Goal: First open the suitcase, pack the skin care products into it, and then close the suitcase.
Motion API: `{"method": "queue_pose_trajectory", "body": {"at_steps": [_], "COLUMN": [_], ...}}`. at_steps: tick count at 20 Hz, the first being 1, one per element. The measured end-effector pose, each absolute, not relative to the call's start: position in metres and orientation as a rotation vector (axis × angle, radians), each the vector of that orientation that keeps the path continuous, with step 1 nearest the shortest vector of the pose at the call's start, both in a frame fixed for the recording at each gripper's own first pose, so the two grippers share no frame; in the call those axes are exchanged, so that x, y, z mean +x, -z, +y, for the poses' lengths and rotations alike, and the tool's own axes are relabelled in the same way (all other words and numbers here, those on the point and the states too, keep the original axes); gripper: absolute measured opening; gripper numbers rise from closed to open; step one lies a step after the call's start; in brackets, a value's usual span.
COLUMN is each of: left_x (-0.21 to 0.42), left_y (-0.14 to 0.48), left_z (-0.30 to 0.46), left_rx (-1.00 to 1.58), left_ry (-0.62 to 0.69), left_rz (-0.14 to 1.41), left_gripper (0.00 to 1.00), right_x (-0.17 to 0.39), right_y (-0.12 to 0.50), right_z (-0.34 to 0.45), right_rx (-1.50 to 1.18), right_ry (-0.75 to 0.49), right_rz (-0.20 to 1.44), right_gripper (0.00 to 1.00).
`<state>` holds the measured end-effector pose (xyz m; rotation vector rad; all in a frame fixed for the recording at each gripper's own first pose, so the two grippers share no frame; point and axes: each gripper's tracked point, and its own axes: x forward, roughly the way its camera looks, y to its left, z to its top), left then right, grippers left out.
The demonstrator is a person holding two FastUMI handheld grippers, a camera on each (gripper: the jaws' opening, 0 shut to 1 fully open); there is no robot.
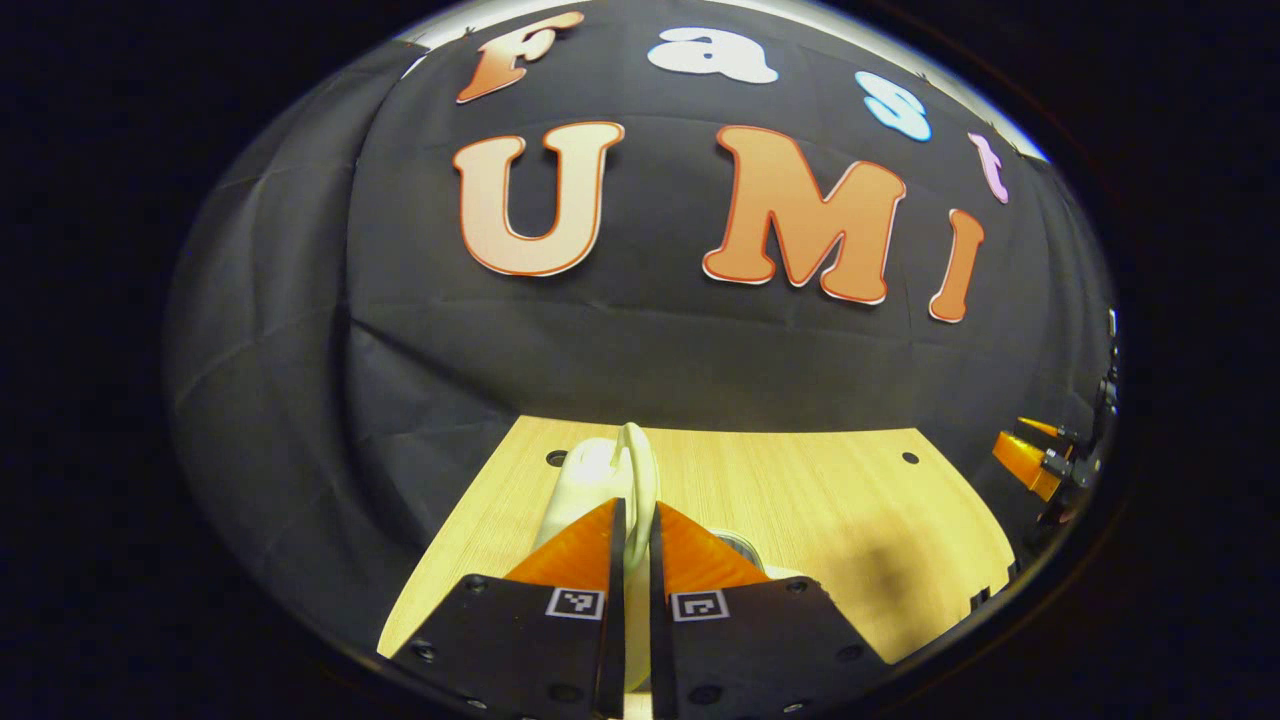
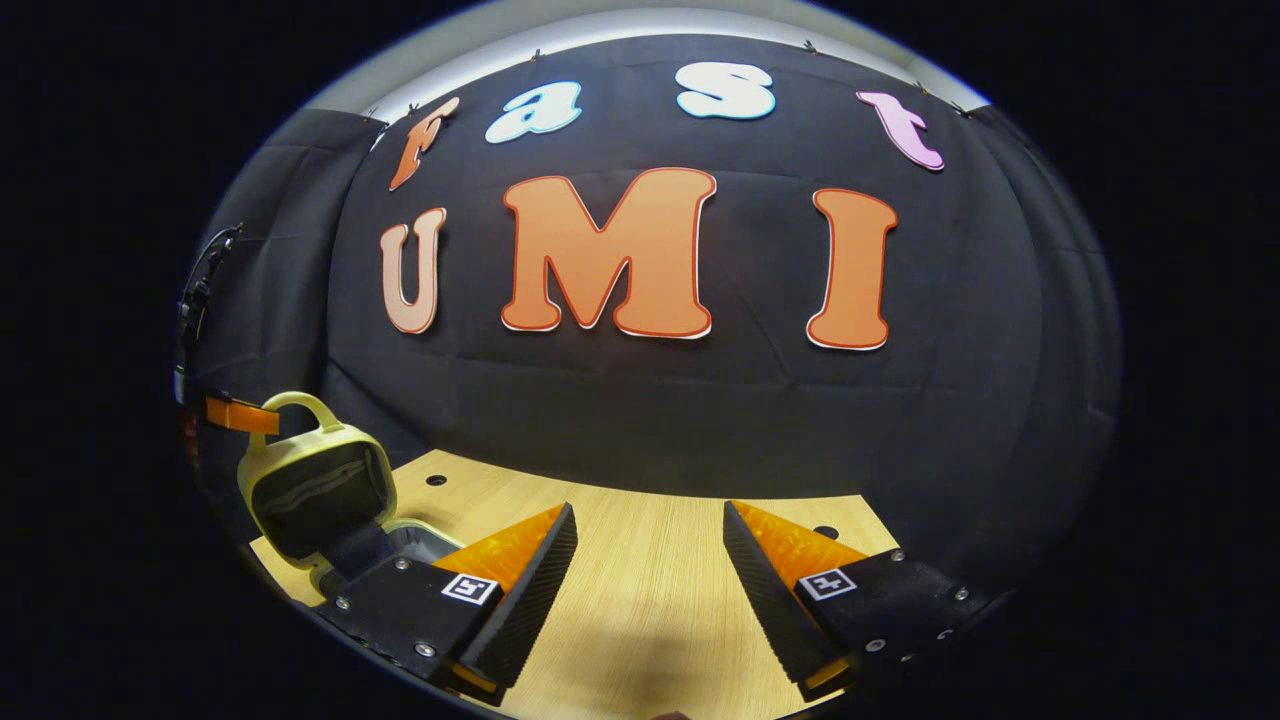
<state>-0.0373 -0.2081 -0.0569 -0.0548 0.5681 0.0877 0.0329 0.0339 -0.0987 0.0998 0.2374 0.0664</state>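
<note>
So: suitcase (image 2: 312,487) sits at desk (image 2: 650,600) left edge, lid up, handle on top. Looks like a light, stiff shell w/ soft lining; best grip = lid rim. Left gripper (image 1: 637,520) jaws pinched on that rim; right gripper (image 2: 648,560) jaws wide, empty.

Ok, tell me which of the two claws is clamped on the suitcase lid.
The left claw: its fingers are pinched together on the raised lid's edge. The right claw hangs open over the bare wooden table.
</note>
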Motion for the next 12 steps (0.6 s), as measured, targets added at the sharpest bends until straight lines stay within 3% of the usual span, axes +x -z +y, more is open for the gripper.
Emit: {"method": "queue_pose_trajectory", "body": {"at_steps": [12], "left_x": [-0.022], "left_y": [0.117], "left_z": [-0.331], "left_rx": [-0.107], "left_ry": [-0.018], "left_rz": [0.635], "left_gripper": [0.1], "right_x": [-0.018], "right_y": [0.096], "right_z": [-0.003], "right_rx": [0.102], "right_ry": [-0.175], "right_rz": [0.206], "right_gripper": [0.94]}}
